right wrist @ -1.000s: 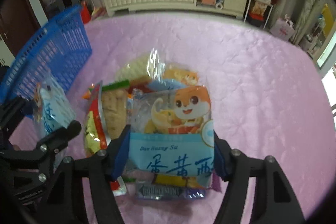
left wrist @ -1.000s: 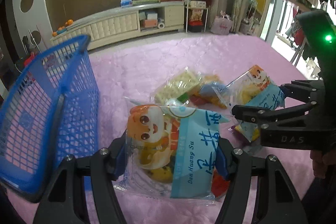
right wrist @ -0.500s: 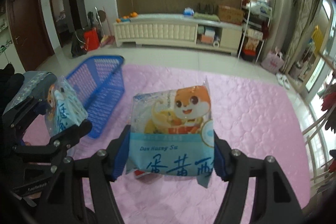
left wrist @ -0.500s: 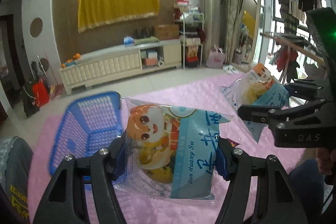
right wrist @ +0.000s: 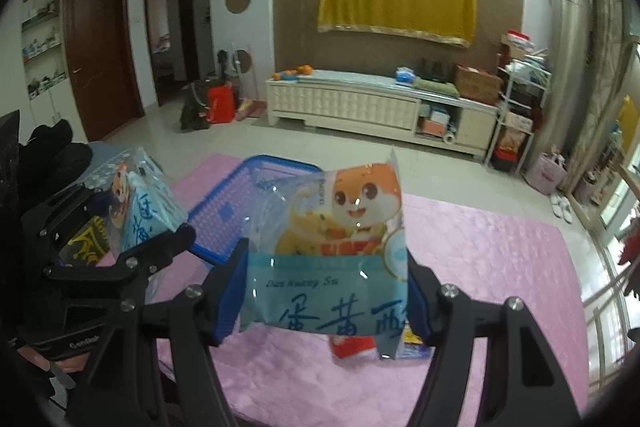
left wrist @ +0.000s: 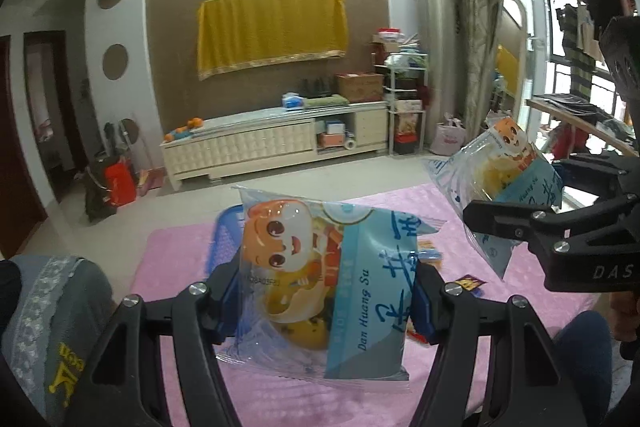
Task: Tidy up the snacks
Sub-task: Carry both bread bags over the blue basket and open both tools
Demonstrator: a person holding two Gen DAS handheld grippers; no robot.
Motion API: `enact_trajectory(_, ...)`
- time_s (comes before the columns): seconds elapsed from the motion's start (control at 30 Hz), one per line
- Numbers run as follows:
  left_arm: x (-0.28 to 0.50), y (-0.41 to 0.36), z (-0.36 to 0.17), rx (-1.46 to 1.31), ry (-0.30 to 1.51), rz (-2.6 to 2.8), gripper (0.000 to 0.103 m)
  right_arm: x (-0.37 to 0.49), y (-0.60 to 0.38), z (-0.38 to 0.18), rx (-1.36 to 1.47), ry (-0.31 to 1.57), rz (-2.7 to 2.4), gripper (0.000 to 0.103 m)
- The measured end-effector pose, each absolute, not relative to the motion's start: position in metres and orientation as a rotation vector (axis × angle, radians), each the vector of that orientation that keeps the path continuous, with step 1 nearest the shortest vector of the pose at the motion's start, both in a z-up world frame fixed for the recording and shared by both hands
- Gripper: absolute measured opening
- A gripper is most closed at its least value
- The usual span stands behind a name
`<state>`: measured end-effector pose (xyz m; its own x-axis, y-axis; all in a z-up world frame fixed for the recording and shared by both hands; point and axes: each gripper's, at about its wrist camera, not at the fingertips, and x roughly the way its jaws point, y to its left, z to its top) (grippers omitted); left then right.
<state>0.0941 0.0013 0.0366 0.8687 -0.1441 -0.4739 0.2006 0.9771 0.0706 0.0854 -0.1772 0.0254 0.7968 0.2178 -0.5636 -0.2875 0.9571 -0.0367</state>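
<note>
My left gripper (left wrist: 322, 301) is shut on a clear and blue snack bag with an orange cartoon animal (left wrist: 320, 287), held high above the pink table. My right gripper (right wrist: 326, 301) is shut on a matching snack bag (right wrist: 332, 259), also raised. Each gripper shows in the other's view: the right one with its bag (left wrist: 508, 179) at right, the left one with its bag (right wrist: 140, 211) at left. The blue mesh basket (right wrist: 228, 211) stands on the table below, mostly hidden behind the bags; it also shows in the left wrist view (left wrist: 224, 239). Other snack packets (right wrist: 356, 351) lie under the right bag.
The pink quilted table cover (right wrist: 500, 267) spreads below both grippers. A few small packets (left wrist: 468, 283) lie on it. A grey-sleeved arm (left wrist: 52, 323) is at lower left. A white cabinet (right wrist: 360, 107) and shelves stand across the floor.
Both grippers have lifted their snack bags from the pile and risen well above the table. The views have tilted up to the room, and the basket has dropped below and behind the bags.
</note>
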Motion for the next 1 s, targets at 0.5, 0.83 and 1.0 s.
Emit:
enact_trajectory(0.5, 0.117, 0.054, 0.031, 0.109, 0.530, -0.094, 0.064, 0.127, -0.119, 0.011, -0.118, 0.618, 0.403, 0.071)
enact_trajectory(0.83, 0.160, 0.070, -0.004, 0.059, 0.625, -0.092, 0.064, 0.169, -0.113, -0.026, -0.064, 0.729, 0.455, 0.072)
enact_trajectory(1.0, 0.177, 0.074, -0.022, 0.031, 0.670, -0.094, 0.064, 0.184, -0.110, -0.038, -0.059, 0.760, 0.456, 0.072)
